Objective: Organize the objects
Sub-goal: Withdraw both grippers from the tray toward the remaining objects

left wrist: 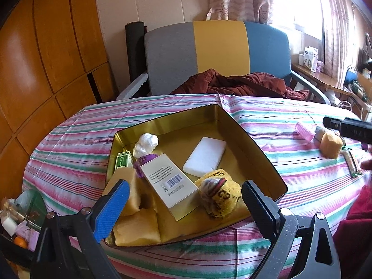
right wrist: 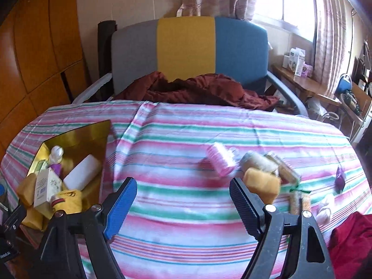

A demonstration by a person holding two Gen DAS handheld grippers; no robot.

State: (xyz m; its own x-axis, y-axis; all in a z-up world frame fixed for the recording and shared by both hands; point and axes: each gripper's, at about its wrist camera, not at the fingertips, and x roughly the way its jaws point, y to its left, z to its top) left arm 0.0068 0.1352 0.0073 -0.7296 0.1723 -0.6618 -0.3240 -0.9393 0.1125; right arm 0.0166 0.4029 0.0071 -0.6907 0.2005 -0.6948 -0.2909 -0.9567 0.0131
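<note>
On the left, my left gripper point(left wrist: 183, 200) hangs with jaws apart and empty over the gold tin point(left wrist: 260, 148) of sorted items. To the right, my right gripper point(right wrist: 182, 203), jaws spread and empty, faces the pink roller point(right wrist: 222, 161) and yellow sponge point(right wrist: 261, 184) on the striped cloth point(right wrist: 186, 139).

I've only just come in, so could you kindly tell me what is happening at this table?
A person holding a gripper in each hand is tidying small items into a gold metal tin on the striped tablecloth. The tin already holds a white rectangular block, a cream barcoded box and yellow sponges. The left gripper hovers open over it. The right gripper, open and empty, points towards a pink ribbed roll and an orange sponge outside the tin.
</note>
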